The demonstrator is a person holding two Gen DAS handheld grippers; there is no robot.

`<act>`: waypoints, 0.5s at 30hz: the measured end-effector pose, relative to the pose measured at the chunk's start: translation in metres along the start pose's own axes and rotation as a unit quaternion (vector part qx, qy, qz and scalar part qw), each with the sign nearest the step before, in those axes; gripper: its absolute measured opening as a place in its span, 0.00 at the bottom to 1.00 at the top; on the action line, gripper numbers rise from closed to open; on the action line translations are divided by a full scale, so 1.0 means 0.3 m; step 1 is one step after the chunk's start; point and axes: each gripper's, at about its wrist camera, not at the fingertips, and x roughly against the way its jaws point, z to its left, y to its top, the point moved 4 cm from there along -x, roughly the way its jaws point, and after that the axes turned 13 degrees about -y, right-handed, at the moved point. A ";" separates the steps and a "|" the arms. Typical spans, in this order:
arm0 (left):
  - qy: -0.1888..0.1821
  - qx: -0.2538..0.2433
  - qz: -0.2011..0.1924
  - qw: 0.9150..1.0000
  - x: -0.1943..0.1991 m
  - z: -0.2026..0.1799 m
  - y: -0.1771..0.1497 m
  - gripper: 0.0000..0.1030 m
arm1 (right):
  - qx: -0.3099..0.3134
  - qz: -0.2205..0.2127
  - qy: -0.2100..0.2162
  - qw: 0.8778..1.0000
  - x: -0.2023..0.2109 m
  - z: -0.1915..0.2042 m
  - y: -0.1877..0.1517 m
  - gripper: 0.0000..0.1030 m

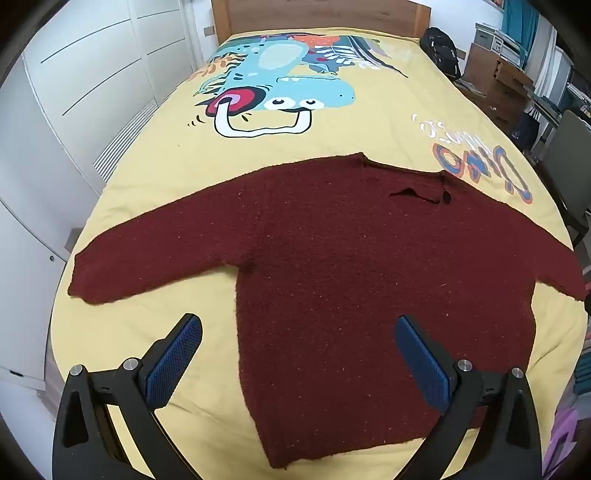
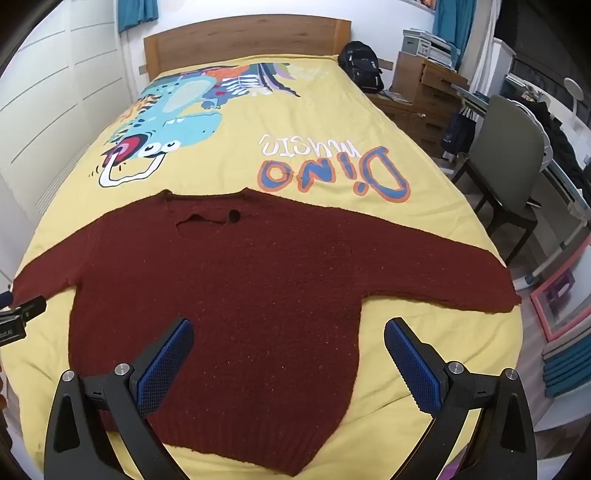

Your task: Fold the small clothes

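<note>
While I hold both tools tilted down over the near end of the bed, my left hand-held gripper (image 1: 298,332) stands spread wide with nothing between its blue pads, its left finger over bare bedspread and its right finger over the body of the sweater. My right hand-held gripper (image 2: 289,338) is spread just as wide and holds nothing either, its left finger above the sweater's body and its right finger above the yellow cover just right of the sweater's side edge. Beyond the fingers the dark red sweater (image 2: 236,295) lies flat and face up on the yellow bedspread (image 2: 332,125), hem nearest me, both sleeves stretched out to the left and right, neckline on the far side. Farther on, the bedspread shows a blue cartoon dinosaur (image 2: 177,125) and the word "Dino". At the far end stands a wooden headboard (image 2: 243,35), with a black backpack (image 2: 360,64) to its right.
</note>
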 end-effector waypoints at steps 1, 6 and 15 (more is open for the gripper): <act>0.012 -0.005 -0.005 1.000 0.001 -0.002 0.000 0.99 | 0.001 0.000 0.000 1.000 0.000 0.001 0.000 1.00; 0.013 -0.005 -0.005 1.000 0.003 -0.004 -0.004 0.99 | 0.005 0.000 0.000 1.000 -0.001 0.004 -0.002 1.00; 0.011 -0.007 0.000 1.000 -0.001 -0.006 -0.002 0.99 | 0.012 0.012 0.004 1.000 -0.019 0.024 -0.006 1.00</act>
